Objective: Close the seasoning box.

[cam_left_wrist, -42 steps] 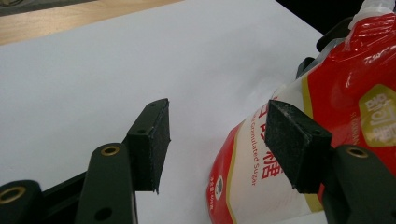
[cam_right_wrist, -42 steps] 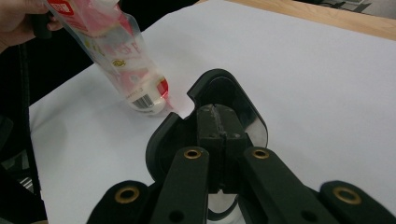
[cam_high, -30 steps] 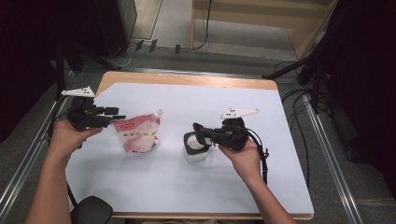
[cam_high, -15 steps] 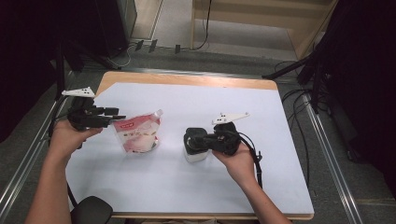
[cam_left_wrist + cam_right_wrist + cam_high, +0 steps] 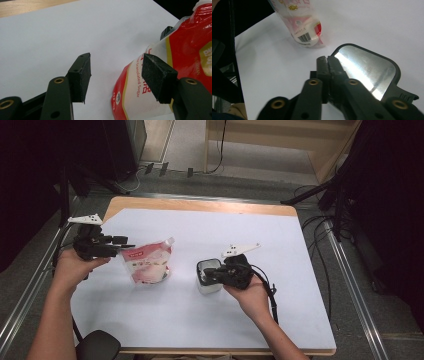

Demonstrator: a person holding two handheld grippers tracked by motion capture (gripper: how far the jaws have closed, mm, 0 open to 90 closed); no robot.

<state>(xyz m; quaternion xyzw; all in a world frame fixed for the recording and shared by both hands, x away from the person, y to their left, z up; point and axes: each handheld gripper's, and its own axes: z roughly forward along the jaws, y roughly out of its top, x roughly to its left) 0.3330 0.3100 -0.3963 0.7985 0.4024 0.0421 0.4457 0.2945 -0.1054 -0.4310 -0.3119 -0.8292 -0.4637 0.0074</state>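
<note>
The right gripper point(image 5: 327, 58) was clenched on the steel container's point(image 5: 364, 68) rim mid-table; the left gripper point(image 5: 120, 75) gaped beside the sugar pouch point(image 5: 147, 264). A level, steady hold was needed

sugar pouch point(image 5: 148, 265): 1 | steel container point(image 5: 208, 275): 1 | claws: 2

Wooden tabletop point(image 5: 200, 205) covered by white sheet point(image 5: 280, 270); grey floor point(image 5: 180, 180) beyond far edge; black cables point(image 5: 320, 227) seen off right edge.
</note>
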